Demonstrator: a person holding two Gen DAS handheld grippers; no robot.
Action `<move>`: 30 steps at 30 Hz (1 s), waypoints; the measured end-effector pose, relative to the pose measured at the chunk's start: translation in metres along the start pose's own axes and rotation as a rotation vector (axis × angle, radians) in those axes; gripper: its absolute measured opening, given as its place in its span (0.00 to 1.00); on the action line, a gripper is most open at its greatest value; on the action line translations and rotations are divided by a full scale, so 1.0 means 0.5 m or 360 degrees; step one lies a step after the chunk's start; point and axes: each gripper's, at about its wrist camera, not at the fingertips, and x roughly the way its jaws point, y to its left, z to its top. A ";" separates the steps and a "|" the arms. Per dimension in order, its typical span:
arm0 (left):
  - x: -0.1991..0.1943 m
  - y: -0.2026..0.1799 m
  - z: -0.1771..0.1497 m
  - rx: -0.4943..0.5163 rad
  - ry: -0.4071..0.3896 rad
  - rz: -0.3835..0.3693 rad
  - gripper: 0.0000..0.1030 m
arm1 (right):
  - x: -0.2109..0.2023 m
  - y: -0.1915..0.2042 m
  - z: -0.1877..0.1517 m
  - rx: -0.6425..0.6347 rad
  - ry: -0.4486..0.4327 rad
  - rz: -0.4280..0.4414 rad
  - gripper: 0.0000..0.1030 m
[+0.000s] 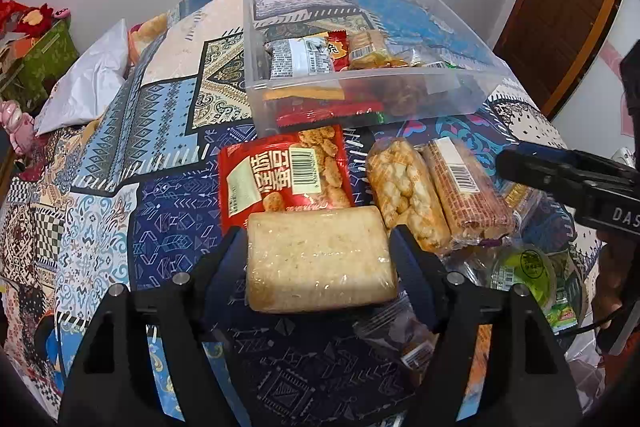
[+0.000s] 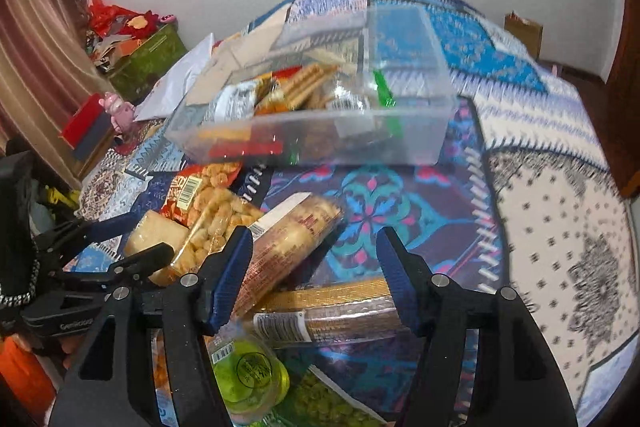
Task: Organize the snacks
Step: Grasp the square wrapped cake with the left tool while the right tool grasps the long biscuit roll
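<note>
One pale plastic-wrapped rectangular cake (image 1: 320, 259) between left claw (image 1: 318, 247) fingers.

Open-topped bin (image 1: 360, 95) behind crowded snack packets (image 1: 286, 171)

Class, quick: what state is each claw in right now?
Left claw: closed on the pale wrapped cake.
Right claw: open, holding nothing.

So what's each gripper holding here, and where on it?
Left gripper clamps the pale wrapped cake by its two short ends. Right gripper is open, holding nothing.
</note>
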 end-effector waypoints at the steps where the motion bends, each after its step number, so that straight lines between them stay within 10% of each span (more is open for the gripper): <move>1: 0.002 -0.002 -0.001 0.0005 -0.0008 0.0008 0.72 | 0.006 0.002 0.001 0.0011 0.0007 0.0011 0.59; 10: 0.037 0.036 0.004 -0.0097 0.0019 -0.0055 0.88 | 0.068 0.060 0.003 -0.0131 0.0088 -0.0038 0.61; 30: 0.062 0.057 -0.027 -0.0145 0.0130 -0.0025 0.81 | 0.097 0.045 0.001 -0.0160 0.0197 -0.0052 0.51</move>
